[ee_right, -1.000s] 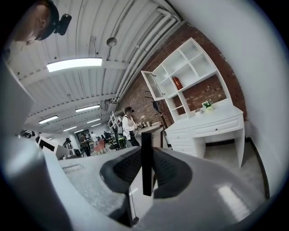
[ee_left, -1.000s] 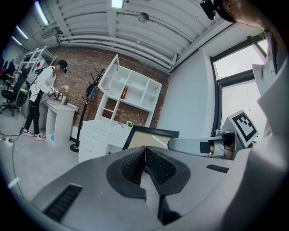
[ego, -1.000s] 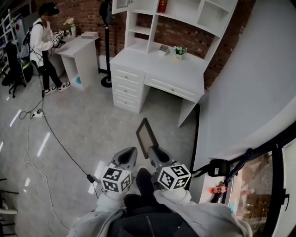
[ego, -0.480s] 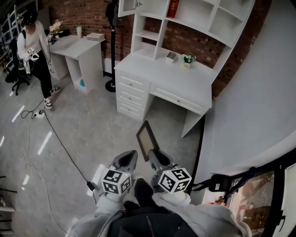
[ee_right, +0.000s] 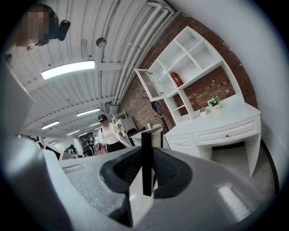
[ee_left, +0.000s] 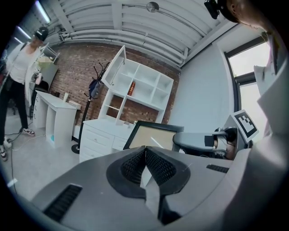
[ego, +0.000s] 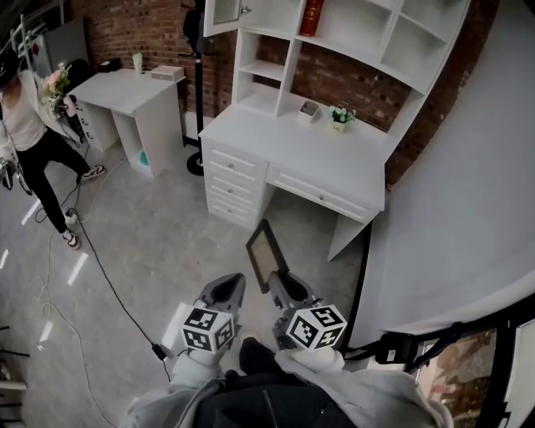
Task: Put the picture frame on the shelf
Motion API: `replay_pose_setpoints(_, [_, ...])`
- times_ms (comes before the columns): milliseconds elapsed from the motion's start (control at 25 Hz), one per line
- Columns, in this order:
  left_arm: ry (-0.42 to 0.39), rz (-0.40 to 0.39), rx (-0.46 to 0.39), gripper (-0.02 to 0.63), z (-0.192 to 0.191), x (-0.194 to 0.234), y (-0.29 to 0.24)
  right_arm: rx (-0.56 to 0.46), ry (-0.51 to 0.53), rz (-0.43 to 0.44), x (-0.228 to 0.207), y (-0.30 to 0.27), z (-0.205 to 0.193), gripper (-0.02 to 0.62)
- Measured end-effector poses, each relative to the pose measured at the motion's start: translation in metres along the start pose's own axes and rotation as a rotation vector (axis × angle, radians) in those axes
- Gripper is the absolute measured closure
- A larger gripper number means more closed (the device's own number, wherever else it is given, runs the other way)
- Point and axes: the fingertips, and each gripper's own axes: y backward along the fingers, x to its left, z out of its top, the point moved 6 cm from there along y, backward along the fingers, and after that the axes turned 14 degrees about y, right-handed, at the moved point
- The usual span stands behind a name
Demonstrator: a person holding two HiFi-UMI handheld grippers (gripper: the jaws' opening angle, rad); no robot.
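The right gripper (ego: pixel 282 282) was clamped on the picture frame (ego: pixel 265 253), which stood upright, edge-on in its jaws. The shelf (ego: pixel 269 67) lay ahead and higher, past the desk (ego: pixel 309 150). The left gripper (ego: pixel 226 289), jaws together and empty, hung alongside.

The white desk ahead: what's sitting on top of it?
On the white desk, a small potted plant and a small grey item stand near the back. A red object sits in the shelf unit above. Drawer contents are hidden.

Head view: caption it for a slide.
Right gripper holds a picture frame before the white desk with shelves; left gripper shut, empty.
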Motion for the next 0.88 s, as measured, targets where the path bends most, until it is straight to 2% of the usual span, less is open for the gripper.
replay_pose_setpoints(560, [-0.012, -0.016, -0.006, 0.601, 0.017, 0.005, -0.084, -0.041, -0.001, -0.001, -0.075, -0.038, 0.016, 0.529])
replay_pose_setpoints(880, [-0.011, -0.017, -0.006, 0.601, 0.019, 0.005, -0.114, -0.041, -0.010, 0.007, -0.103, -0.051, 0.018, 0.529])
